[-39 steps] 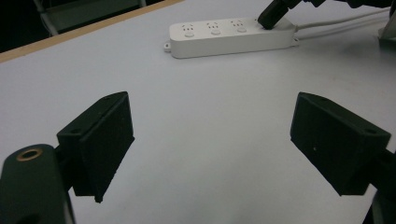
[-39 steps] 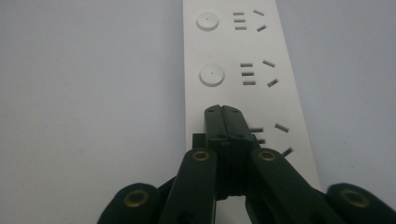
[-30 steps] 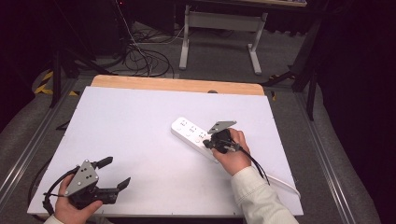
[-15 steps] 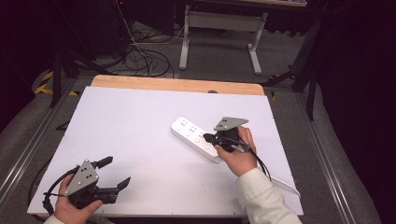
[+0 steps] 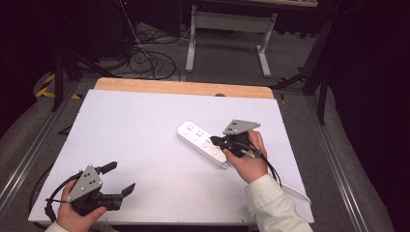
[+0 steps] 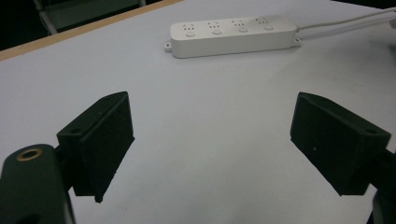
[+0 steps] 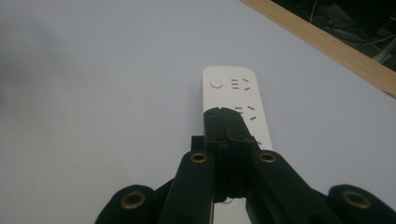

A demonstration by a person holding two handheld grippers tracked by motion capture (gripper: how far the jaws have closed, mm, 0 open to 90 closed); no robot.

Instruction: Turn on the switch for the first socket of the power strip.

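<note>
On the white table (image 5: 145, 125), one power strip (image 5: 202, 143), one clenched right gripper (image 5: 215, 140), one spread-jawed left gripper (image 5: 120, 178).

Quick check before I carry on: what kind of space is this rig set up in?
Probably a lab or recording workspace, not a home. A bare white table holds just a power strip, with loose cables on the grey floor behind, a metal stand and dark surroundings. The right claw is shut over the strip.
</note>
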